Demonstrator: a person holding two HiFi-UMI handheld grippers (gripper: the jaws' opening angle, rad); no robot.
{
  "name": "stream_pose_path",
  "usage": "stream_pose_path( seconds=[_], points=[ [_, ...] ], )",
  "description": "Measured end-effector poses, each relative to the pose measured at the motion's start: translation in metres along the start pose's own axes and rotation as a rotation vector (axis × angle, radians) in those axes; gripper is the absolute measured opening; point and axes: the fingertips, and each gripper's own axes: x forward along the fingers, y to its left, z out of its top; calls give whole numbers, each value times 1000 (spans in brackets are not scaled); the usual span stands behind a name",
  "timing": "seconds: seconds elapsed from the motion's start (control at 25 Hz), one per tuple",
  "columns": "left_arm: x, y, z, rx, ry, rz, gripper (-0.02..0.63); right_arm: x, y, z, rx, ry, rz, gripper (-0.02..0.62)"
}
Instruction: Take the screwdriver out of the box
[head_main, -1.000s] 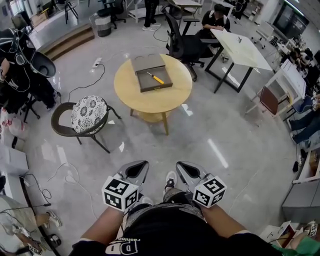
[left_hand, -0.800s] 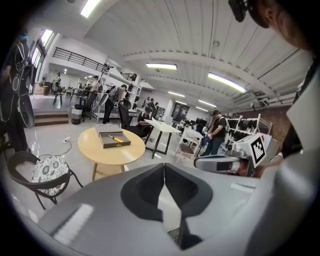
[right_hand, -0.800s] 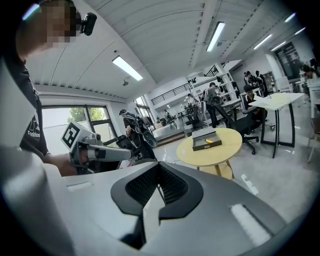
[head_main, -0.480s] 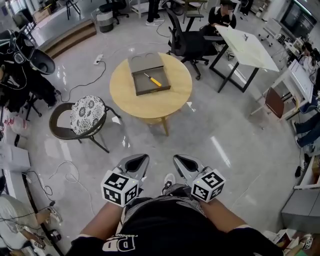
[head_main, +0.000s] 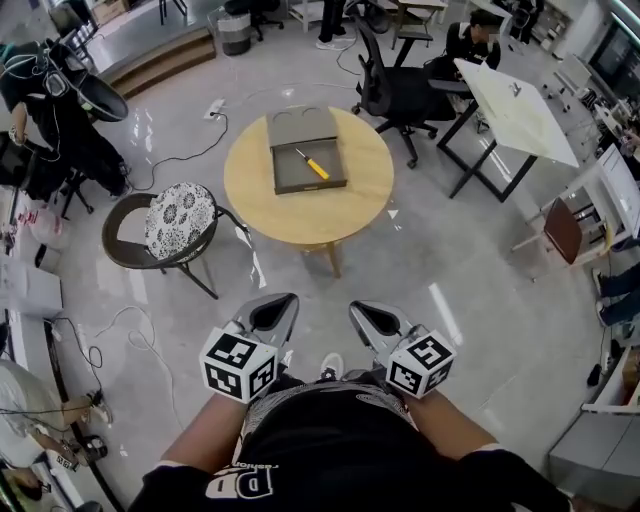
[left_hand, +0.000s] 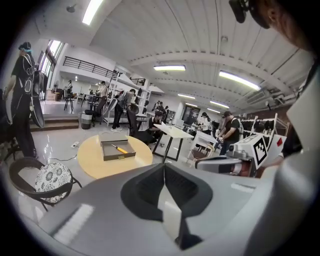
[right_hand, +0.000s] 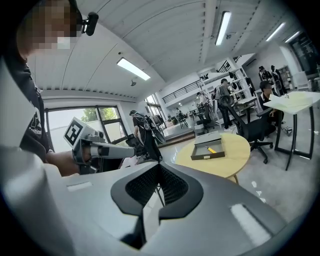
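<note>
Head view: a round table (head_main: 300, 215) stands at 12 o'clock from the person, well apart from both grippers. On it sits an open box (head_main: 283, 178), its lid lying flat on the 12 o'clock side. The screwdriver (head_main: 312, 164) lies inside the box, its yellow handle toward 4 o'clock. A chair (head_main: 178, 224) with a patterned cushion stands at 8 o'clock from the table. The left gripper (head_main: 278, 310) and right gripper (head_main: 368, 316) are held side by side near the person's body.

Left gripper view: the left gripper (left_hand: 164, 172) is clenched with nothing in it, jaws pressed together. The table (left_hand: 95, 162) and box (left_hand: 118, 151) sit at 10 o'clock, the screwdriver (left_hand: 119, 148) inside.

Right gripper view: the right gripper (right_hand: 159, 184) is clenched too and holds nothing. The box (right_hand: 207, 152) with the screwdriver (right_hand: 212, 149) lies at 2 o'clock on the table (right_hand: 235, 156).
</note>
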Motion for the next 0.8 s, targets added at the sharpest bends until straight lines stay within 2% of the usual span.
stream_pose_path(
  seconds=[0.12,0.28,0.8],
  points=[
    [5,-3,4,24,10,13,60,0,-5,2,4,-7,16,0],
    [14,-3,7,16,23,19,60,-2,-13,3,20,-9,17,0],
    [63,-11,14,25,36,-91,60,2,-47,7,8,7,-50,0]
  ],
)
